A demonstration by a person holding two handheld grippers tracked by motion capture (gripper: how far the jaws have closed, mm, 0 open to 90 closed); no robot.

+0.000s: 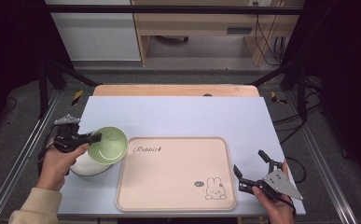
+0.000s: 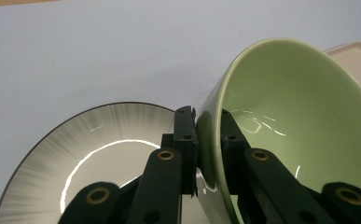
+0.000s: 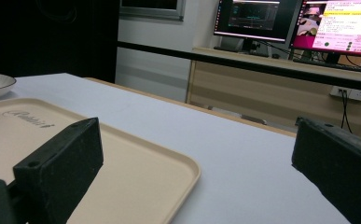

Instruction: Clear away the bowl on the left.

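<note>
My left gripper (image 1: 95,137) is shut on the rim of a green bowl (image 1: 108,144), one jaw inside and one outside; the bowl (image 2: 290,126) hangs tilted just above a white plate (image 1: 87,166). The left gripper view has that gripper (image 2: 208,135) pinching the rim, with the grey-streaked, dark-rimmed plate (image 2: 71,149) below. A beige tray (image 1: 169,177) printed with a rabbit lies at the table's middle front. My right gripper (image 1: 250,168) stands open at the tray's right edge, nothing between its jaws. In the right gripper view the gripper (image 3: 194,172) faces the tray (image 3: 136,177), its corner between the jaws.
The light table top (image 1: 183,116) runs bare behind the tray to a wooden strip at the far edge. Black frame posts stand at both sides. A desk with monitors (image 3: 336,23) lies beyond the table in the right gripper view.
</note>
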